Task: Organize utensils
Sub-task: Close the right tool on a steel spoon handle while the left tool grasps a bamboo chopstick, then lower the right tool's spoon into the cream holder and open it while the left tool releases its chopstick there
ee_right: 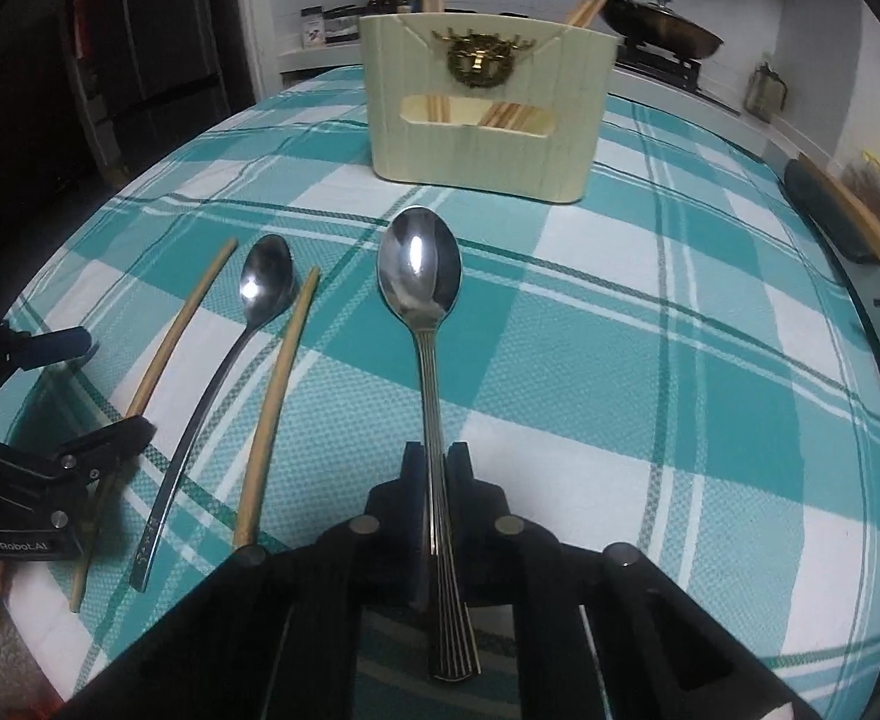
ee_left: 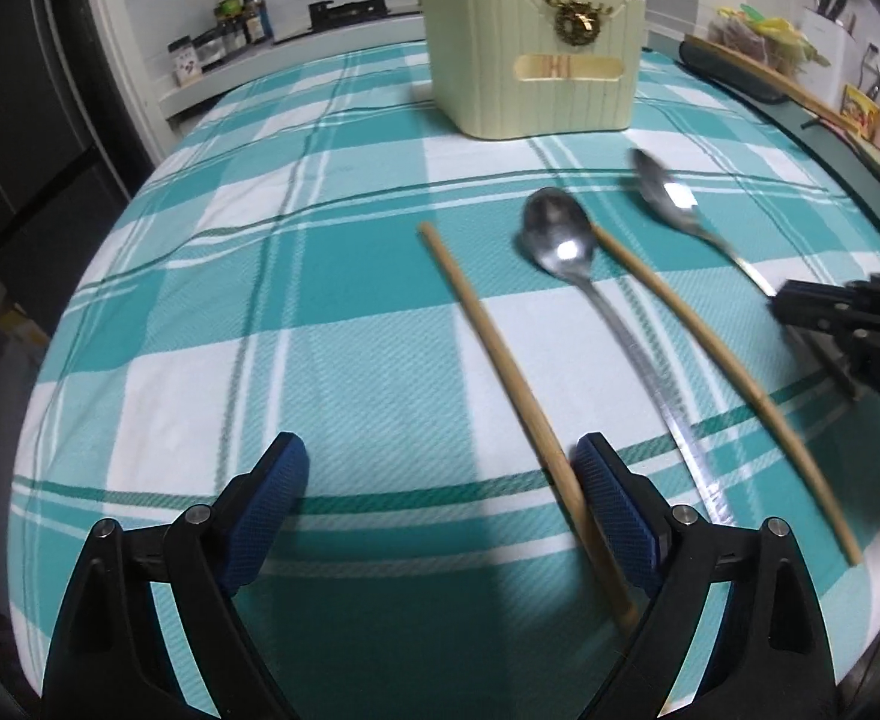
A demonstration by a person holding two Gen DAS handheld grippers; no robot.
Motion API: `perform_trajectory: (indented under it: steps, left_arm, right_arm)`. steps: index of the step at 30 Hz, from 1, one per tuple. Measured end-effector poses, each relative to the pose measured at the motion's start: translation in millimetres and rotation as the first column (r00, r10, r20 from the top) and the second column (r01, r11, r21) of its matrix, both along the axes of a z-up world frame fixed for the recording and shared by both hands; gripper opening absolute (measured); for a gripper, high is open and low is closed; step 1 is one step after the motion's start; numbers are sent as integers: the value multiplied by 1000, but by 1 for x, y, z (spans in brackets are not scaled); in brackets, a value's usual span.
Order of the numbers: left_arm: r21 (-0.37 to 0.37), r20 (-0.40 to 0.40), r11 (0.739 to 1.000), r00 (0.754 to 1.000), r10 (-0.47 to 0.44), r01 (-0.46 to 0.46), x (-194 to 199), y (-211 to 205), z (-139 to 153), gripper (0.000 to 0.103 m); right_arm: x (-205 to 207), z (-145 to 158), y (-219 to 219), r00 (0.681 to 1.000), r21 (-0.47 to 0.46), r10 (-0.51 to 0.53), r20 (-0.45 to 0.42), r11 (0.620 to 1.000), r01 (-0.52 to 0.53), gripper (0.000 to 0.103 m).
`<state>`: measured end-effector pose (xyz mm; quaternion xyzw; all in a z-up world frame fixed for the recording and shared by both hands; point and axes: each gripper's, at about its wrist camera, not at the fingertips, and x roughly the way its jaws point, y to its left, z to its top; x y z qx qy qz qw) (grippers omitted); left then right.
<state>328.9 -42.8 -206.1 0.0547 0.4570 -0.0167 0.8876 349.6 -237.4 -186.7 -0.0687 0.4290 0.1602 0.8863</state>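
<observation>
My right gripper is shut on the ribbed handle of a steel spoon, bowl pointing at the cream utensil box. In the left wrist view this spoon and the right gripper show at the right. My left gripper is open, low over the cloth, its right finger against a wooden chopstick. A second spoon and a second chopstick lie beside it. The right wrist view shows that spoon, both chopsticks and the left gripper.
The teal and white checked tablecloth covers the table. The box holds several chopsticks. A pan on a stove, bottles and a long wooden board stand beyond the table edges.
</observation>
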Motion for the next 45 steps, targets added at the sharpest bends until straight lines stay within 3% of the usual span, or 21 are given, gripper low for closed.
perform_trajectory:
  steps: [6, 10, 11, 13, 14, 17, 22, 25, 28, 29, 30, 31, 33, 38, 45]
  left_arm:
    - [-66, -37, 998, 999, 16, -19, -8, 35, -2, 93]
    - [-67, -74, 997, 996, -51, 46, -1, 33, -2, 93]
    - [-62, -88, 995, 993, -78, 73, 3, 30, -1, 93]
    - [-43, -111, 992, 986, -121, 117, 13, 24, 0, 93]
    - [-31, -115, 990, 984, -137, 134, 18, 21, 1, 92]
    - [-16, -121, 986, 979, -166, 165, 36, 14, 1, 91]
    - [-67, -139, 981, 972, -187, 179, 67, 12, 1, 82]
    - [-83, -139, 981, 973, -183, 173, 82, 8, 4, 67]
    - [-85, -121, 980, 974, -190, 180, 90, -2, 6, 37]
    - [-87, -114, 977, 973, -202, 192, 90, -8, 7, 17]
    - [-86, -112, 974, 969, -218, 209, 90, -14, 7, 6]
    - [-64, -107, 974, 969, -222, 216, 89, -18, 8, 5]
    - [-33, -90, 973, 969, -230, 228, 86, -22, 9, 5]
    - [-79, 38, 977, 980, -194, 197, 66, -4, 45, 5]
    - [-156, 272, 964, 948, -166, 214, 18, 30, 124, 5]
  right_arm:
    - [-27, 0, -36, 994, -12, -114, -5, 993, 113, 8]
    - [-30, 2, -50, 993, 15, -119, -18, 993, 120, 9]
    - [-28, 3, -50, 993, 17, -118, -24, 993, 119, 11]
    - [-24, 5, -52, 993, 20, -115, -36, 993, 116, 40]
    - [-23, 7, -52, 994, 24, -107, -29, 994, 107, 46]
    - [-17, 10, -44, 997, 0, -66, -37, 998, 66, 50]
    - [13, 0, -26, 999, -58, -19, -47, 998, 16, 55]
    - [37, 0, -22, 998, -37, -42, -40, 998, 41, 60]
    - [59, -1, -16, 998, -13, -58, -14, 998, 58, 61]
    - [63, 0, -14, 998, -13, -64, 0, 998, 64, 59]
    - [67, 1, -12, 997, -20, -72, 21, 997, 73, 43]
    - [71, 2, -13, 997, -6, -75, 14, 997, 75, 42]
    - [72, 5, -17, 997, 51, -79, 11, 996, 79, 42]
    - [46, 39, -35, 992, 169, -61, 110, 985, 41, 42]
    - [-9, 97, -47, 968, 236, -41, 246, 972, -18, 42]
